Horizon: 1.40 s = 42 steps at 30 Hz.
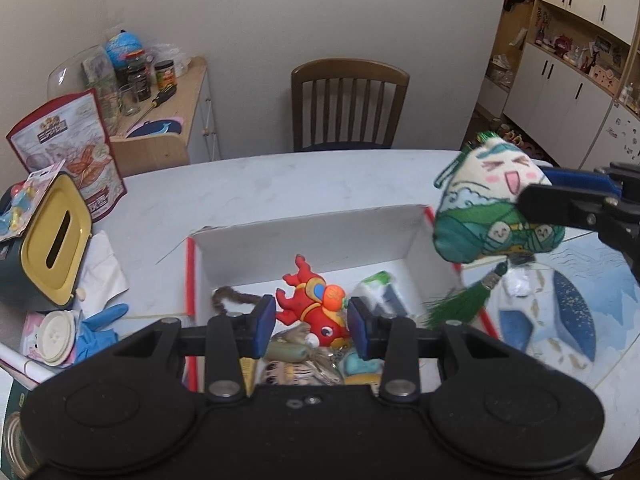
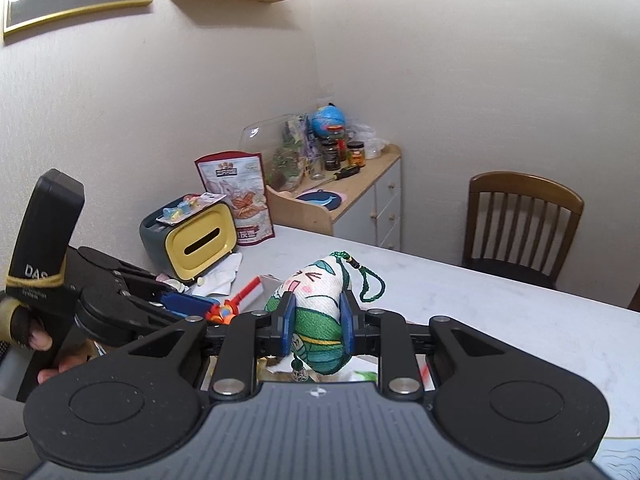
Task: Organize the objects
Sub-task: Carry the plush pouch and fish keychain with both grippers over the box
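Both right gripper (image 2: 317, 323) pads pinch plush charm (image 2: 320, 312) (left gripper (image 1: 311, 326) gapes)

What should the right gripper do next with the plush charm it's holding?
Probably carry it leftward over the open box and lower before releasing. The right gripper is clamped on the plush charm, which hangs at the box's right edge, tassel trailing over the rim. The left gripper is open, empty, above the toys inside.

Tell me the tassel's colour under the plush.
Green tassel, clearest in the left wrist view.
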Motion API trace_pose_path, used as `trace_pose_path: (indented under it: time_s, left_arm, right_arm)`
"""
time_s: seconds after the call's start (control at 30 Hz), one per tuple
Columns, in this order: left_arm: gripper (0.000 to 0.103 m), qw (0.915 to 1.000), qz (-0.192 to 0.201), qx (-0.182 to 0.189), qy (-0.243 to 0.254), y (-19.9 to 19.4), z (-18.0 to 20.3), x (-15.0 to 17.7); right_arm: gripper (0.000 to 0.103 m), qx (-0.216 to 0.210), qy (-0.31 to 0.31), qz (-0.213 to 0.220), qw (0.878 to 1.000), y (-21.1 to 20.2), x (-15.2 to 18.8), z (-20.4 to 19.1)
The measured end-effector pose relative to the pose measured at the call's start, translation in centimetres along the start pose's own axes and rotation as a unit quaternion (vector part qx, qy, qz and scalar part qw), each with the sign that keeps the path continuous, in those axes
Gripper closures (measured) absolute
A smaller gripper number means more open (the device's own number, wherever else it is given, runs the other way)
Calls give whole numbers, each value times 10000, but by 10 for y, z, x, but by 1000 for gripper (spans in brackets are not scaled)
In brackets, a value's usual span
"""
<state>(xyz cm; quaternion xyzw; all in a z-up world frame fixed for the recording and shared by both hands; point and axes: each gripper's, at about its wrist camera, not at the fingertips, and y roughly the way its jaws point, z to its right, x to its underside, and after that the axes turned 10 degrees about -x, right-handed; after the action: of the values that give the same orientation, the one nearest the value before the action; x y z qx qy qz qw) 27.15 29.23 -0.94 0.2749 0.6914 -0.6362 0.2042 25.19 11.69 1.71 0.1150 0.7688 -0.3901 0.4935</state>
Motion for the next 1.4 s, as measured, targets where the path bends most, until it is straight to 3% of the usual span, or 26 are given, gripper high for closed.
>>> trace_pose_path:
  time_s: [0.53, 1.1, 1.4]
  left_arm:
    - [65, 9987, -463, -169, 152, 69, -9, 7]
    - [65, 9934, -1007, -406, 358, 146, -2, -5]
    - [65, 9884, -1352, -376, 582, 168, 11, -5]
  right_arm:
    - [80, 134, 269, -878, 9957, 97, 45, 14]
    - [80, -15, 496, -1605, 9858, 130, 97, 20]
    - [77, 2, 566, -1691, 9840, 133, 100, 21]
